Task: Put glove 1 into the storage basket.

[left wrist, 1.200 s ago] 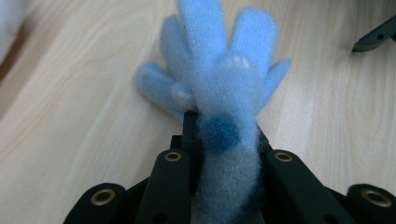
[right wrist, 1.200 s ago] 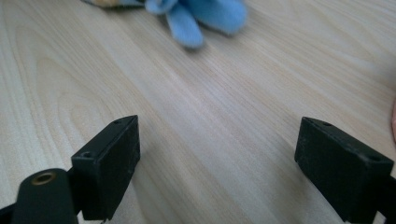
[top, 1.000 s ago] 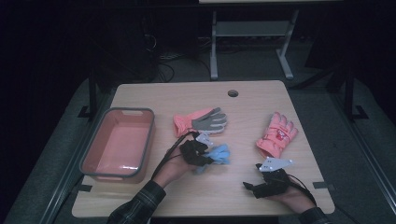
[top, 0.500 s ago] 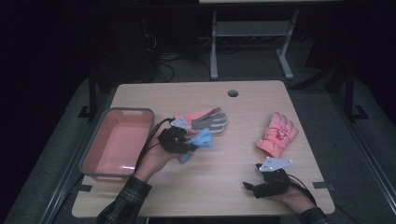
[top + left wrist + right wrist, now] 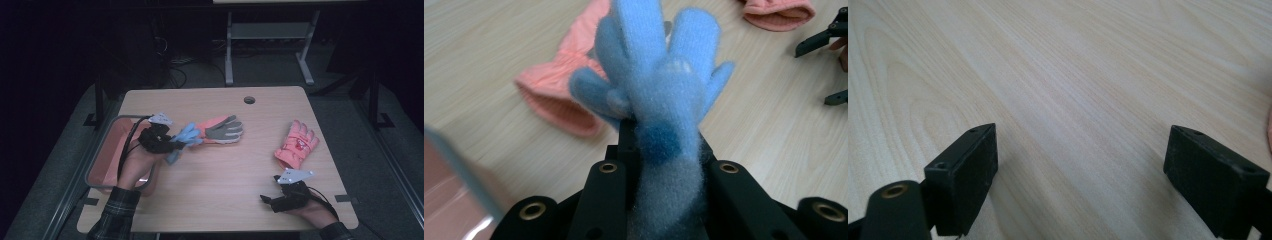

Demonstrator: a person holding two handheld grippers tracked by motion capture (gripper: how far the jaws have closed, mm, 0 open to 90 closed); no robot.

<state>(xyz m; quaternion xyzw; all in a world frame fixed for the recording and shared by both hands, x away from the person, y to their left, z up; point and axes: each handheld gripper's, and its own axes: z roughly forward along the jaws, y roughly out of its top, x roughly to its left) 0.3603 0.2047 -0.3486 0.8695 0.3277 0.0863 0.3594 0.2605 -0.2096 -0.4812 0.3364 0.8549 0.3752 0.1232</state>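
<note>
One pink tub (image 5: 107, 165) sits at the left edge of the surface (image 5: 220, 185), its long side running from the near edge toward the far edge. Just right of its far end, the left gripper (image 5: 172, 145) is lifted off the surface with its jaws clamped on one fuzzy blue glove (image 5: 184, 137). In the left gripper view that blue glove (image 5: 664, 95) is pinched at the cuff between the two black jaws, and its fingers fan away from the gripper. In the high view its long axis lies nearly level, cuff to the left in the jaws, fingers pointing right toward the middle of the surface.

Just beyond the blue fingertips lies one salmon-and-grey glove (image 5: 222, 130), flat, cuff left and fingers right. Well apart to the right lies one pink glove (image 5: 296, 147), fingers toward the far edge, cuff toward the near edge. That makes three gloves and one tub.

At the near right corner rests the right gripper (image 5: 267, 200), pointing left; the right gripper view shows its jaws wide apart over bare wood, holding nothing.
</note>
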